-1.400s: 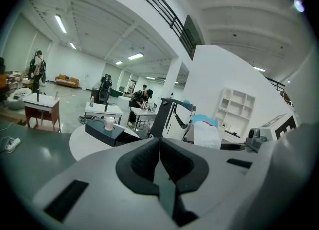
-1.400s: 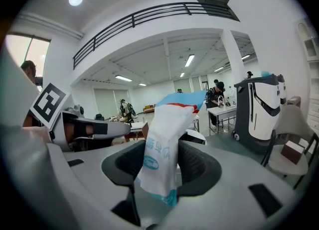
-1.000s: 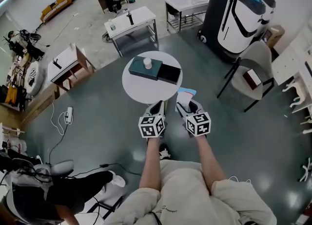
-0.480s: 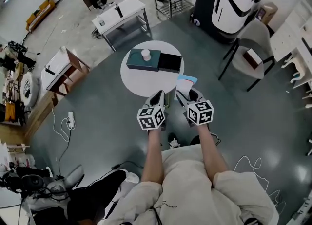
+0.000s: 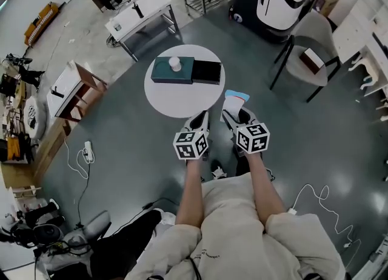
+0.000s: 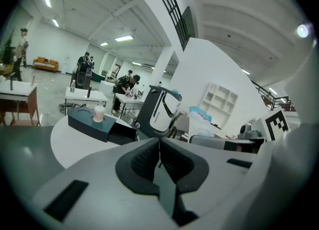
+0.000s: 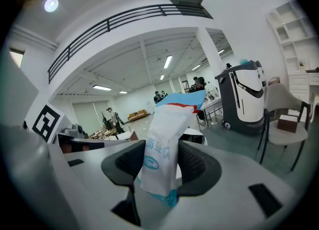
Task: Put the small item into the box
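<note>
On grey floor (image 5: 121, 151), round table (image 5: 176, 102) bears a box (image 5: 161, 76), perhaps open.

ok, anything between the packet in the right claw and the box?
Nothing visible: only bare round white table lies between the white-and-blue plastic packet in the right claw and the dark rectangular box.

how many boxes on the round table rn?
2. A teal box on the table's far half, a small cup on top; a black box against its right side. Nothing appears hidden.
</note>
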`<state>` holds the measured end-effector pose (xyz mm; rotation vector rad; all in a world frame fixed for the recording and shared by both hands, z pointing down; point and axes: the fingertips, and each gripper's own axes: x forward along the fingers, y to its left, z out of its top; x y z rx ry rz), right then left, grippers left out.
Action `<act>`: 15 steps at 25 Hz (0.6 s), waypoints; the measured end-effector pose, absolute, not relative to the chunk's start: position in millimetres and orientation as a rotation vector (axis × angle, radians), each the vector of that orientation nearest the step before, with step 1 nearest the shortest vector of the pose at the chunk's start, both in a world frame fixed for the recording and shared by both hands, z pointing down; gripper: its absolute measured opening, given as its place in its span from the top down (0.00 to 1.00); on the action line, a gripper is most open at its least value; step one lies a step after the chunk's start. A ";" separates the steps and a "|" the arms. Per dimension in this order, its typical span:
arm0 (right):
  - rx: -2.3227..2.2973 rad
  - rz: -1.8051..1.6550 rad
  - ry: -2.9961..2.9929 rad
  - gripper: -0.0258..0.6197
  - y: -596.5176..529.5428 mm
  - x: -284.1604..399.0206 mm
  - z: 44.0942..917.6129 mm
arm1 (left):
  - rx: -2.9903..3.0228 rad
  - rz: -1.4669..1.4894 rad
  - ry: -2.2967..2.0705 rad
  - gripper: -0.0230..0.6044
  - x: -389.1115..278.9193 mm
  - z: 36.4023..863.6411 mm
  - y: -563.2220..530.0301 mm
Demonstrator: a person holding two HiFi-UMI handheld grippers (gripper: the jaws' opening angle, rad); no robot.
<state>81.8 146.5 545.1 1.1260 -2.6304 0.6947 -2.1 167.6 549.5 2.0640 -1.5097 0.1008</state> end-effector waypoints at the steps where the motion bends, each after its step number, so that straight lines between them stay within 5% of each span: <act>1: 1.131 0.702 -2.633 0.62 141.0 83.2 545.4 | 2.072 0.115 -1.508 0.93 -0.6 550.0 164.0; 15: 1.040 0.637 -2.726 0.62 -7.7 77.8 503.8 | 2.134 0.100 -1.530 0.93 11.0 523.9 37.7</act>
